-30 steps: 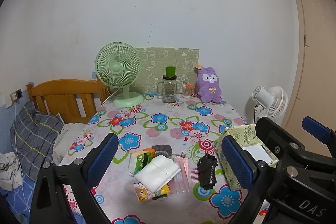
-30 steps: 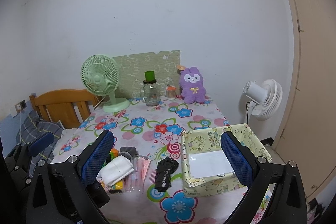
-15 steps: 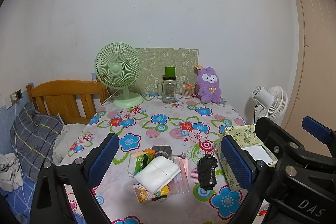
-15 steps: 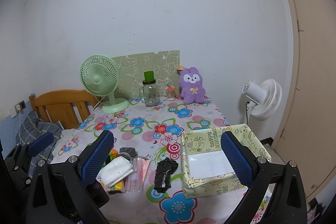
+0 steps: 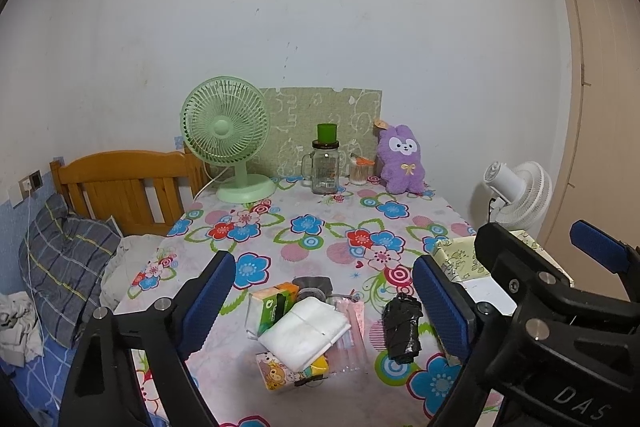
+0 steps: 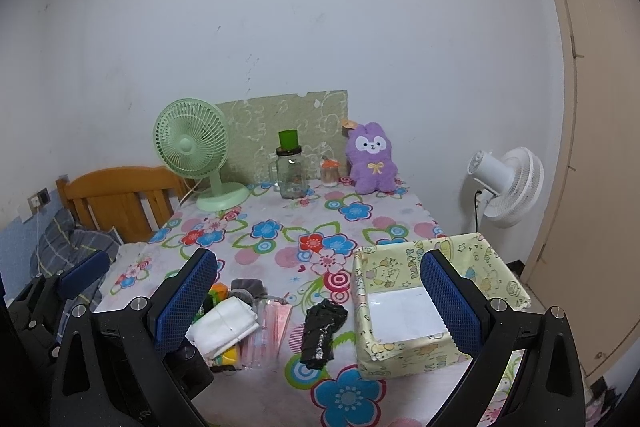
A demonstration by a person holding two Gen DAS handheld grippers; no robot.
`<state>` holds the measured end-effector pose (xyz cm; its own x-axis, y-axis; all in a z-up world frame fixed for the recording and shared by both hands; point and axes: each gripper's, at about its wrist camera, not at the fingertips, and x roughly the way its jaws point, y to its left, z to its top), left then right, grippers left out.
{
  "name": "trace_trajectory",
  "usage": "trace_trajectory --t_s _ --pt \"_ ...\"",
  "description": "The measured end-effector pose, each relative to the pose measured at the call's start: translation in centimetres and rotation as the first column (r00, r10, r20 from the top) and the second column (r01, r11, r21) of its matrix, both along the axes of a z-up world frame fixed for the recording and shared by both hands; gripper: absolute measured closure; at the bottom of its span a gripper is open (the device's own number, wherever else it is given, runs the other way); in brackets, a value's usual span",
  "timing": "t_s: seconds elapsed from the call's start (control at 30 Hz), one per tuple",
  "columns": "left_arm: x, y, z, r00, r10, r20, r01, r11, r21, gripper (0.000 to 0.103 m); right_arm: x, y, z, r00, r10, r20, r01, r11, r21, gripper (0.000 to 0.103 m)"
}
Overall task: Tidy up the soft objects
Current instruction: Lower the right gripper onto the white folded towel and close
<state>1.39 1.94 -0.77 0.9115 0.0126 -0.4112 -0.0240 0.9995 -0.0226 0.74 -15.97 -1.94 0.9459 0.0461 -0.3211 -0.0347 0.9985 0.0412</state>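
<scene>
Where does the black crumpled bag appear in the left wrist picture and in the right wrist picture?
Left wrist view: black crumpled bag lies lower right of centre, right of the white folded cloth.
Right wrist view: bag lies at lower centre, left of the yellow box.
Shared landmark: purple plush rabbit.

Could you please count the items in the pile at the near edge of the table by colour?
White: 1, cloth bundle
Black: 1, black bundle
Grey: 1, grey item
Pink: 1, pink packet
Green-orange: 1, tissue pack
Yellow cartoon: 1, cartoon pack
Total: 6
</scene>
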Motion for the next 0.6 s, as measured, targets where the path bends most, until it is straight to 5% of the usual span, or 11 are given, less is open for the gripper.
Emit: trace_trajectory --t_s 0.6 --pt "2.8 1.6 -5.5 0.995 -0.006 -0.096 0.006 1.0 -0.002 0.019 3.9 2.5 -4.7 0.997 0.018 -0.075 -0.02 1.0 -0.014 0.007"
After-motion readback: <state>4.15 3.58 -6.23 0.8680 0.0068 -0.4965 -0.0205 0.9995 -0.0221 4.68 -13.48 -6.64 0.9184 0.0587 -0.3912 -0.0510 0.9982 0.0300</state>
